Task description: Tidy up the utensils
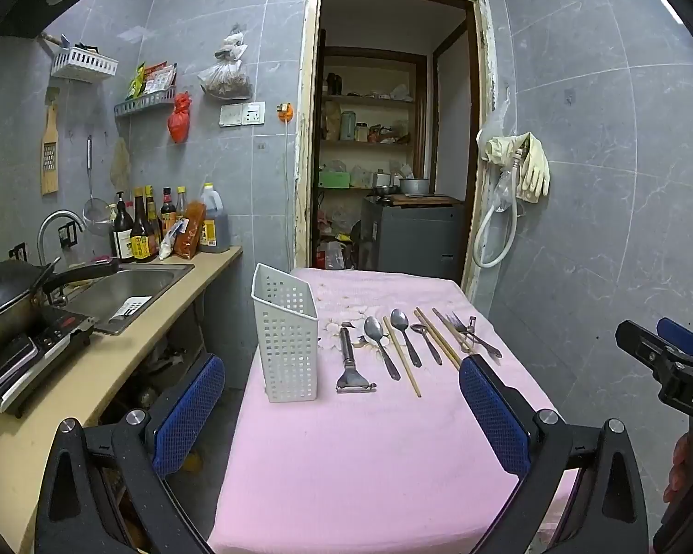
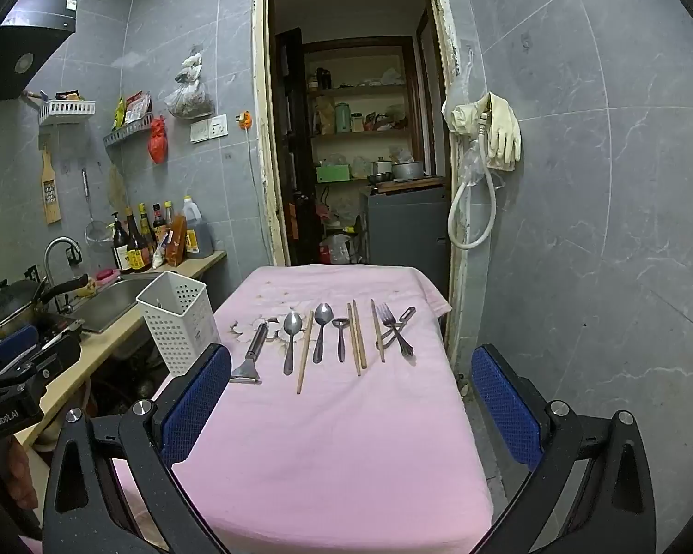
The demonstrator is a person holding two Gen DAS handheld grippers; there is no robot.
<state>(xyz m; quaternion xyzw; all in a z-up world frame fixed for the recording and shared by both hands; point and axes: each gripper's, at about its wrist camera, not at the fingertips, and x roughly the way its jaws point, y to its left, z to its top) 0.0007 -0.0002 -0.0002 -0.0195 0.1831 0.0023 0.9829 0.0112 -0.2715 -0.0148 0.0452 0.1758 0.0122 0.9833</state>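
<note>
A white perforated utensil holder [image 1: 285, 339] [image 2: 179, 323] stands upright at the left of the pink-covered table [image 1: 355, 452] [image 2: 328, 438]. To its right lies a row of utensils: a peeler [image 1: 349, 360] [image 2: 250, 354], two large spoons [image 1: 379, 341] [image 2: 291, 339], a small spoon [image 2: 341, 337], several wooden chopsticks [image 1: 402, 355] [image 2: 356, 337], and forks [image 1: 473, 333] [image 2: 392, 328]. My left gripper [image 1: 342, 411] hangs open above the near part of the table, short of the row. My right gripper [image 2: 351, 401] is likewise open and empty, nearer than the utensils.
A counter at the left carries a sink [image 1: 124, 288], a wok [image 1: 4, 295] on a cooker, and sauce bottles [image 1: 148, 226]. Behind the table is an open doorway [image 1: 392, 147] to a pantry. Rubber gloves [image 1: 526, 166] and a hose hang on the right wall.
</note>
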